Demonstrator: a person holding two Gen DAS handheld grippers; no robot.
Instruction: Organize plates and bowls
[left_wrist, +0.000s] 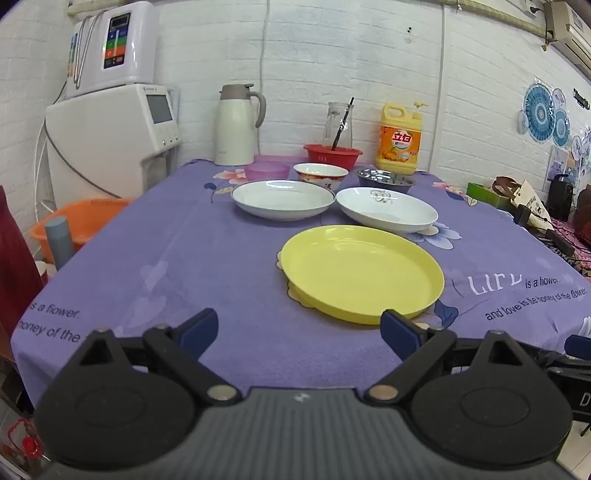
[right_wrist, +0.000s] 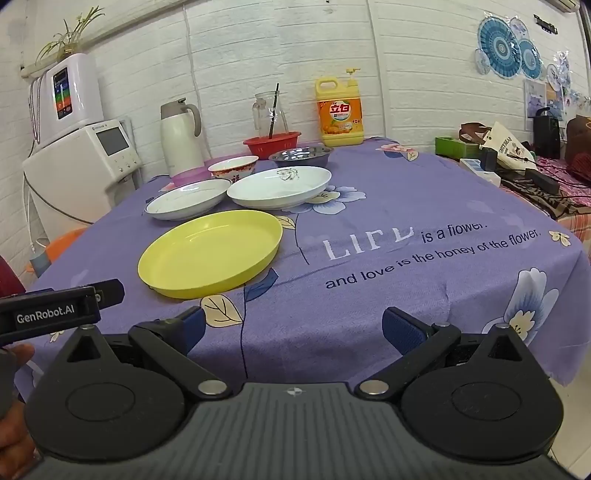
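Observation:
A yellow plate (left_wrist: 362, 271) (right_wrist: 210, 253) lies nearest on the purple tablecloth. Behind it lie a white plate with a dark rim (left_wrist: 282, 199) (right_wrist: 186, 203) and a white plate with a grey motif (left_wrist: 386, 208) (right_wrist: 279, 186). Further back stand a red-patterned bowl (left_wrist: 320, 176) (right_wrist: 233, 168), a purple bowl (left_wrist: 266, 171) and a metal bowl (left_wrist: 386, 180) (right_wrist: 301, 156). My left gripper (left_wrist: 299, 332) is open and empty above the table's near edge. My right gripper (right_wrist: 293, 328) is open and empty, to the right of the yellow plate.
A red basket (left_wrist: 332, 155), glass pitcher (left_wrist: 338, 123), yellow detergent bottle (left_wrist: 399, 142) and white thermos (left_wrist: 236, 125) stand along the back wall. White appliances (left_wrist: 110, 140) and an orange basin (left_wrist: 79, 225) stand left of the table. Clutter (right_wrist: 517, 162) lies at the right.

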